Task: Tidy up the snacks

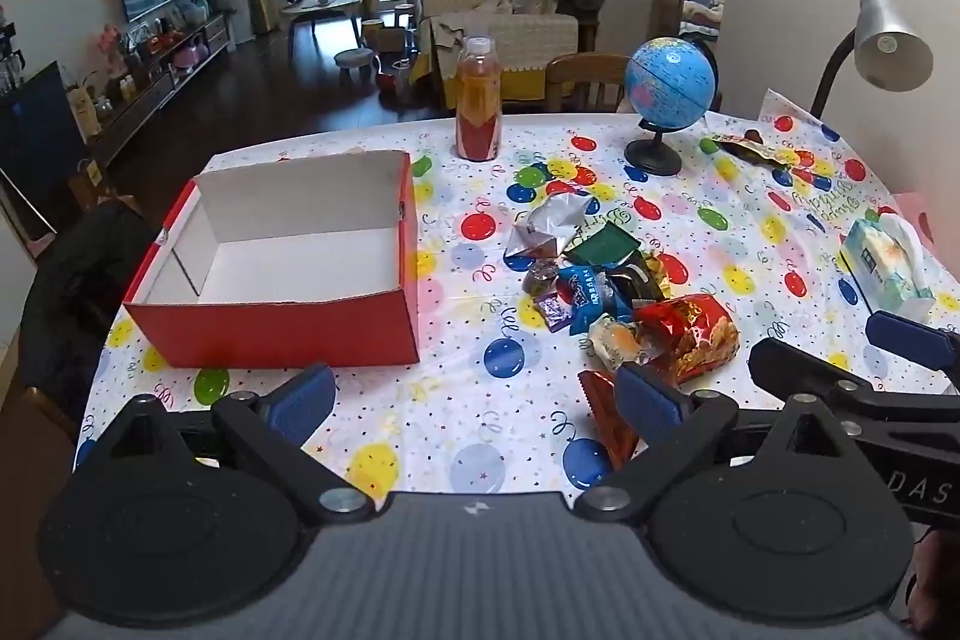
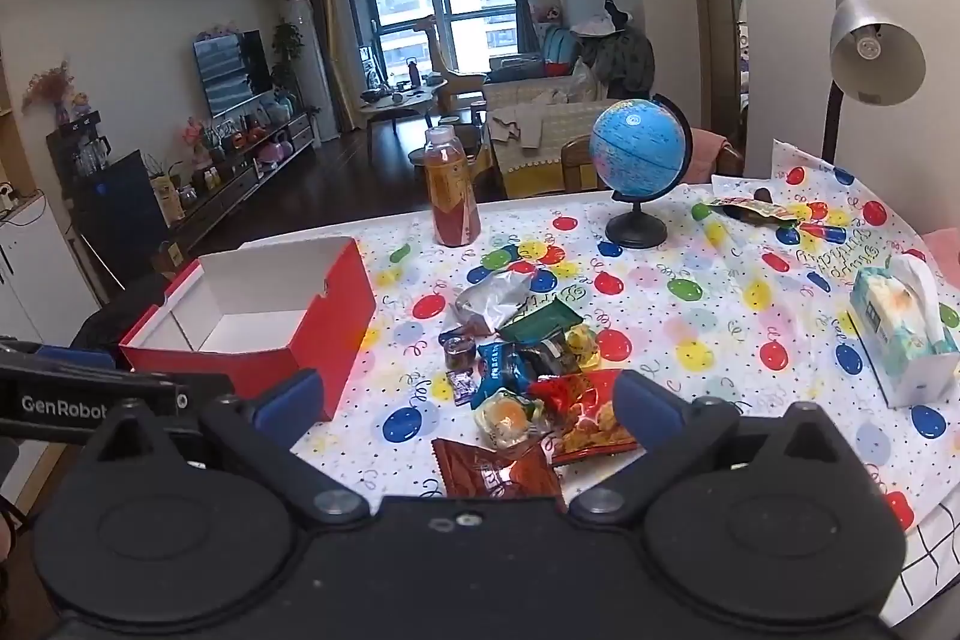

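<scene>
Through the left wrist view, I am holding my left fingers (image 1: 474, 397) spread wide and gripping nothing above the tabletop (image 1: 750, 220), with the empty red box (image 1: 282, 268) ahead to the left and the snack pile (image 1: 618, 292) to the right, so I judge one packet at a time should be carried over the box wall. Through the right wrist view, I am hovering my right fingers (image 2: 468, 406), equally wide and touching nothing, over the brown packet (image 2: 498, 469) at the pile's near edge; closing squarely across it looks best.

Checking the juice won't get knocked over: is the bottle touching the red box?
Apart. The left wrist view shows tablecloth between the juice bottle and the red box.
</scene>
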Available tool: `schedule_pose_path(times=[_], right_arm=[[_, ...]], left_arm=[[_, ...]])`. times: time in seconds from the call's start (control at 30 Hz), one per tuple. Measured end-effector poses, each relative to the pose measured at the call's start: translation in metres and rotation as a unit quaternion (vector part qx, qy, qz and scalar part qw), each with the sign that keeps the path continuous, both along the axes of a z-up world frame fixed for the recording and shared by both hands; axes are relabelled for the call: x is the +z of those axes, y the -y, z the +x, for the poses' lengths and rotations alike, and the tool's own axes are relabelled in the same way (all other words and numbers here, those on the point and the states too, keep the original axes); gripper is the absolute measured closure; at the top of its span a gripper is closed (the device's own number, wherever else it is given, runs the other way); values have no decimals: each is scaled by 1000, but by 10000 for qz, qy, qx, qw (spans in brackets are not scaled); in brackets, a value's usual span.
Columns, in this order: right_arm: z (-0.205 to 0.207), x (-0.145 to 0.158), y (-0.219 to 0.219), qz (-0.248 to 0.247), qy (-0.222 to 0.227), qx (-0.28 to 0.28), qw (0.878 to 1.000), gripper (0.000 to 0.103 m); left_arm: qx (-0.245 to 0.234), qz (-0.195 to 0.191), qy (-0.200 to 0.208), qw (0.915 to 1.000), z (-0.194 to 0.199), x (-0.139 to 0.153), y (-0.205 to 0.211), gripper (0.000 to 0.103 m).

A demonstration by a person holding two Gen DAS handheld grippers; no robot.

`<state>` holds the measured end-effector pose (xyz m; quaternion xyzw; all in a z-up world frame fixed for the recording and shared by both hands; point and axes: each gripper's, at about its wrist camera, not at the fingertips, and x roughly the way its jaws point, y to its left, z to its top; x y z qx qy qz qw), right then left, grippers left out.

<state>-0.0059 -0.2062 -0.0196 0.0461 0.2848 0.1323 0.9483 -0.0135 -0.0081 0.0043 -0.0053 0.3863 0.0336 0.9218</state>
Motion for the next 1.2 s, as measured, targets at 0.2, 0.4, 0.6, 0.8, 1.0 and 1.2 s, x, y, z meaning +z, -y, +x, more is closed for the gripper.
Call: schedule_pose_path(times=[0.2,0.4,0.6,0.8,1.0,1.2], right_arm=[[5,-3,-3,-102,15,168,9998,1],[-1,6,-3,-103,-11,232,9997,1],[0,2,-4,-69,-139,244,9996,1],[0,2,-5,-56,-204,232,9995,1],[0,2,-6,-63,-206,239,9995,1],[1,1,-6,-60,-208,231,9995,1]], left_arm=[[94,9,-84,9999,-3,-1,-1,3],[139,-50,-184,9997,-5,-5,-4,3],[157,-66,-226,9996,-6,-7,-6,3],[159,-98,-253,9995,-5,-8,-9,3],[170,-112,-268,9994,-5,-9,-11,3],[170,-124,-271,9994,-5,-10,-12,3]])
